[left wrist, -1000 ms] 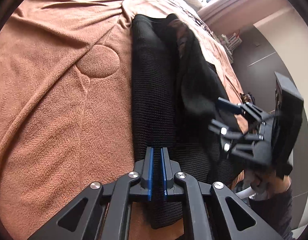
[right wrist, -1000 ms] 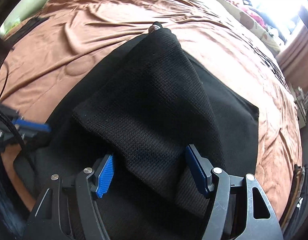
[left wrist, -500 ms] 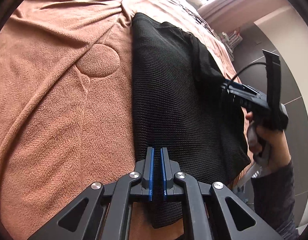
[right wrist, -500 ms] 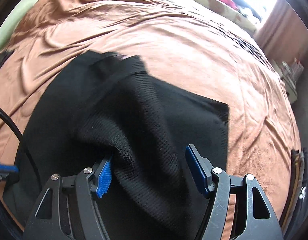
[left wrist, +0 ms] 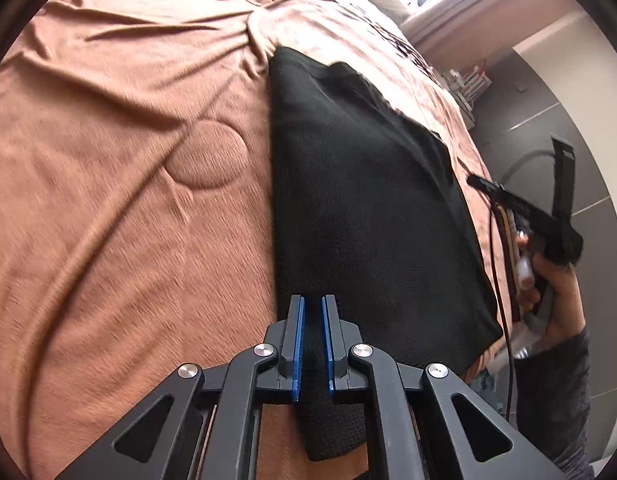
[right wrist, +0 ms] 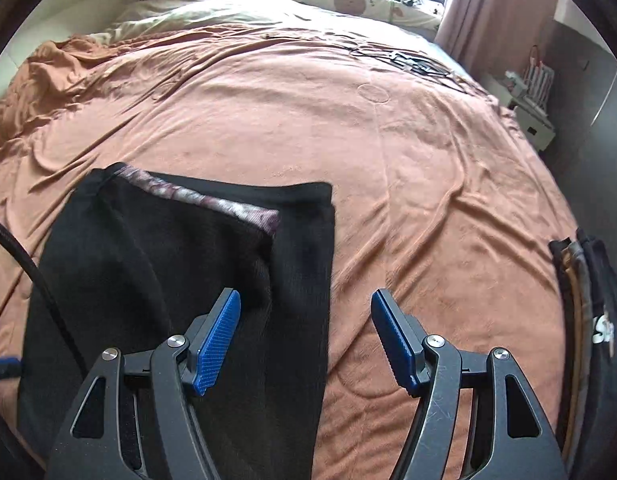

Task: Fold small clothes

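Left tongs (left wrist: 312,312) clamped on black garment (left wrist: 368,208) edge. Right tongs (right wrist: 304,340) spread wide, holding nothing, above its right side on my brown blanket (right wrist: 428,184).

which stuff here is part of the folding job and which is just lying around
In the job: black garment, left tongs shut on its edge, right tongs open above it.

Just lying about: orange blanket, stack of clothes at the bed edge, bear-print bedding.

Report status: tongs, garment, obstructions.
Left tongs shut on black garment edge. Right tongs open, empty. Garment folded flat on brown bedspread. Nothing in the way.
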Demonstrator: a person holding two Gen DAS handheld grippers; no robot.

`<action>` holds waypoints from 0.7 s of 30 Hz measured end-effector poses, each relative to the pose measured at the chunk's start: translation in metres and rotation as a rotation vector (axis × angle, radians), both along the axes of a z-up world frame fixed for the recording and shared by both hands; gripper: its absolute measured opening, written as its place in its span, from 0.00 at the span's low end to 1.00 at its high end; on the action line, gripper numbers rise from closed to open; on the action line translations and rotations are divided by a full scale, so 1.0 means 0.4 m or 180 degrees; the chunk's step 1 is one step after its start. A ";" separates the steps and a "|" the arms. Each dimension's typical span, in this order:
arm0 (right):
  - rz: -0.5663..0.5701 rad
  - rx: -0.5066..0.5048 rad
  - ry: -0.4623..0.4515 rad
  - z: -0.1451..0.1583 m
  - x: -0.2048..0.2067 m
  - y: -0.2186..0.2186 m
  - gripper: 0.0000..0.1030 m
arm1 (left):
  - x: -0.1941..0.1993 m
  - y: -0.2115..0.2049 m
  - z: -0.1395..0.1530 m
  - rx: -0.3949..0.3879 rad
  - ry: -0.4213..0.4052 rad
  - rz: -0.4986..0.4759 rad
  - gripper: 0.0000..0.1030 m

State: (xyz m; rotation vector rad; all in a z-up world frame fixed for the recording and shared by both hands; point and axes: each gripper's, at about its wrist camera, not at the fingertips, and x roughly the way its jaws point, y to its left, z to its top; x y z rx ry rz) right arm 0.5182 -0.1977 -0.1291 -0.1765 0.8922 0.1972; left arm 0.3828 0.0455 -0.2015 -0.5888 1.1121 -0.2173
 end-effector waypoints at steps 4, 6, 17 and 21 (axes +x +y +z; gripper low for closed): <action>0.0135 0.0262 0.0115 -0.014 -0.003 -0.024 0.64 | 0.028 0.006 -0.004 0.0097 0.0048 0.0067 0.21; 0.0235 0.0451 0.0154 -0.019 0.004 -0.035 0.61 | 0.035 0.008 -0.013 0.0116 0.0064 0.0089 0.27; 0.0266 0.0869 0.0442 -0.079 0.091 -0.094 0.02 | 0.054 0.008 -0.025 0.0167 0.0053 0.0135 0.27; 0.0260 0.0918 0.0344 -0.062 0.070 -0.112 0.00 | 0.059 -0.001 -0.021 0.0222 0.0048 0.0129 0.27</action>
